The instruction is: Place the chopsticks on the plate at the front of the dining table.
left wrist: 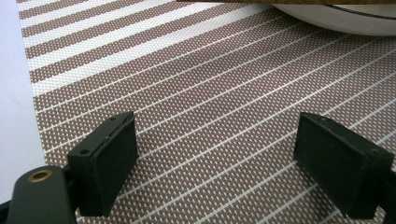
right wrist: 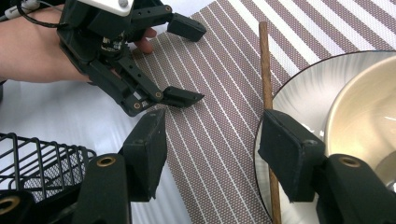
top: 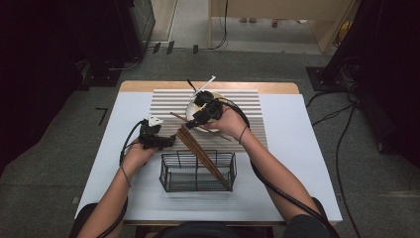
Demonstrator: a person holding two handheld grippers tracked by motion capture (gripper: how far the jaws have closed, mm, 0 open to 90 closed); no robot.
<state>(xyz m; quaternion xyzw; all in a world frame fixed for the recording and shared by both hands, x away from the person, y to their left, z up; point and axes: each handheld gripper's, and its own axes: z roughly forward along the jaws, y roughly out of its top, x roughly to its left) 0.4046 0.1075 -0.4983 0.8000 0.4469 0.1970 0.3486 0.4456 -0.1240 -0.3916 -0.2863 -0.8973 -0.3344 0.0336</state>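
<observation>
A single brown chopstick (right wrist: 265, 65) lies on the striped placemat (right wrist: 219, 93), its near end resting on the rim of a white plate (right wrist: 299, 98) that carries a cream bowl (right wrist: 364, 102). My right gripper (right wrist: 215, 126) hovers open just over it, and the stick runs under the right jaw with no pad pressing on it. In the high view the right gripper (top: 193, 123) is at the plate's left edge. My left gripper (top: 171, 141) rests open on the placemat, with bare mat between its jaws (left wrist: 215, 135).
A black wire basket (top: 198, 173) stands at the front centre, with several brown chopsticks (top: 203, 156) leaning out of it toward the back left. White and black utensil handles (top: 208, 82) stick out of the bowl (top: 210, 96). Bare white tabletop (top: 297, 148) spreads to the right.
</observation>
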